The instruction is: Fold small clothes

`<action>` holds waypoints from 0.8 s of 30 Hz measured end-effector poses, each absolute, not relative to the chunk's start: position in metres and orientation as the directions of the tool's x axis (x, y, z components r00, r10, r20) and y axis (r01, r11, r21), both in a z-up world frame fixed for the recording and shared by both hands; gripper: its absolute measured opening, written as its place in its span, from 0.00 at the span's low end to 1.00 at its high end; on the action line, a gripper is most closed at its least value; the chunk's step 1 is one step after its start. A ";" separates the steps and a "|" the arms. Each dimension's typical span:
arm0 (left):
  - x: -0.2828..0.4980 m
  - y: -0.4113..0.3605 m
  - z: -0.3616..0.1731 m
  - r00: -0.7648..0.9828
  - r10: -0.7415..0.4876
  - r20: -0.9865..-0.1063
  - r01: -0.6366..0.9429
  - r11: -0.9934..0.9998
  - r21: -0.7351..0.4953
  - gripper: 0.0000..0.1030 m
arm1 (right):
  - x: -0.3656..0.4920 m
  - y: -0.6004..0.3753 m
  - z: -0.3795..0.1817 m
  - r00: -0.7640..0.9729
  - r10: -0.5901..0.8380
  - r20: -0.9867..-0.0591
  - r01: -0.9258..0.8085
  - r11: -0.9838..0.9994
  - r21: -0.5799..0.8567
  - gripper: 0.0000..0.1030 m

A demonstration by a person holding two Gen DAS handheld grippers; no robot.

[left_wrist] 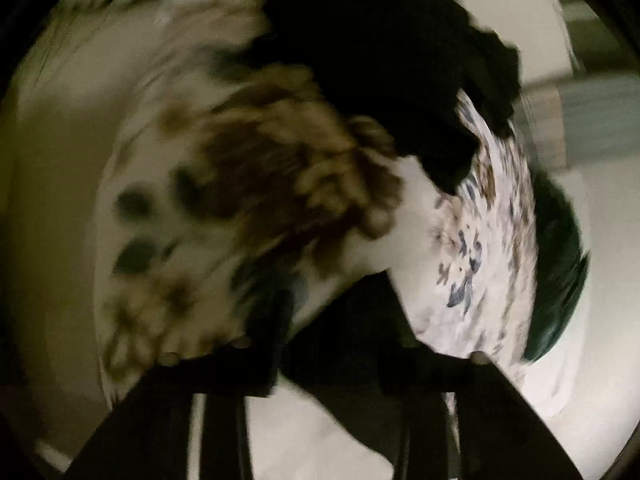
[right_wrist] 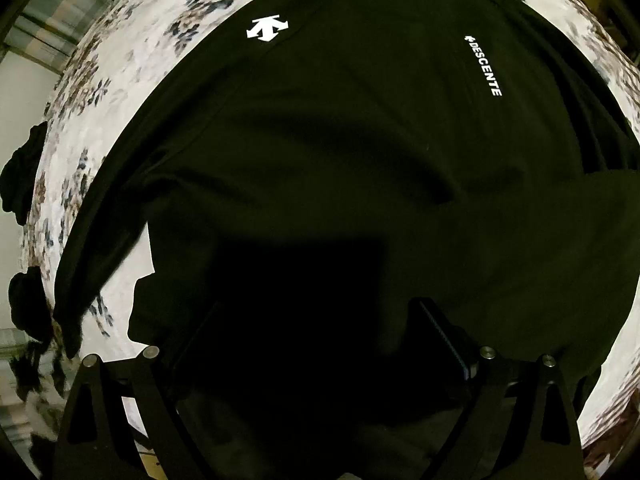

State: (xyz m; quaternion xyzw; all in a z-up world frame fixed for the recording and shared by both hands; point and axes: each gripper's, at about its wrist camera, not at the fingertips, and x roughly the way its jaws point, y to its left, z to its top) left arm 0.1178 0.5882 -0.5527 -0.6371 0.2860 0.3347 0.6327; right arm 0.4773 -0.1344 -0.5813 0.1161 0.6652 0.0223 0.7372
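Observation:
A black Descente shirt (right_wrist: 360, 140) with white logos lies spread on a floral bedsheet (right_wrist: 132, 64). My right gripper (right_wrist: 320, 320) hovers just over its lower hem, fingers (right_wrist: 444, 336) spread apart, nothing between them. In the blurred left wrist view, my left gripper (left_wrist: 332, 320) has dark cloth (left_wrist: 352, 332) between its fingers; the jaws look closed on it, though blur hides the grip. A black garment heap (left_wrist: 392, 60) lies beyond on the sheet (left_wrist: 488, 240).
Dark clothes (right_wrist: 24, 176) lie at the bed's left edge. A dark green item (left_wrist: 556, 272) sits at the sheet's right edge. A curtain (right_wrist: 60, 12) hangs at back left. Pale floor (left_wrist: 52, 200) surrounds the bed.

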 end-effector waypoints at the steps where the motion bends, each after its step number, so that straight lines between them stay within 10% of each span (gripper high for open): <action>1: 0.109 0.582 -0.557 0.624 0.048 -0.780 -0.775 -0.091 -0.626 0.46 | 0.477 -0.134 -0.582 0.112 0.189 -0.976 0.121 0.972 0.202 0.94; 12: 0.159 0.566 -0.571 0.615 -0.003 -0.788 -0.786 -0.072 -0.614 0.45 | 0.470 -0.124 -0.585 0.098 0.189 -0.977 0.110 0.974 0.199 0.94; 14: 0.165 0.566 -0.558 0.616 0.013 -0.787 -0.787 -0.007 -0.617 0.03 | 0.470 -0.125 -0.585 0.096 0.187 -0.978 0.113 0.974 0.197 0.94; 24: 0.177 0.598 -0.519 0.766 0.109 -0.633 -0.639 0.026 -0.769 0.13 | 0.468 -0.127 -0.584 0.094 0.188 -0.978 0.113 0.974 0.198 0.94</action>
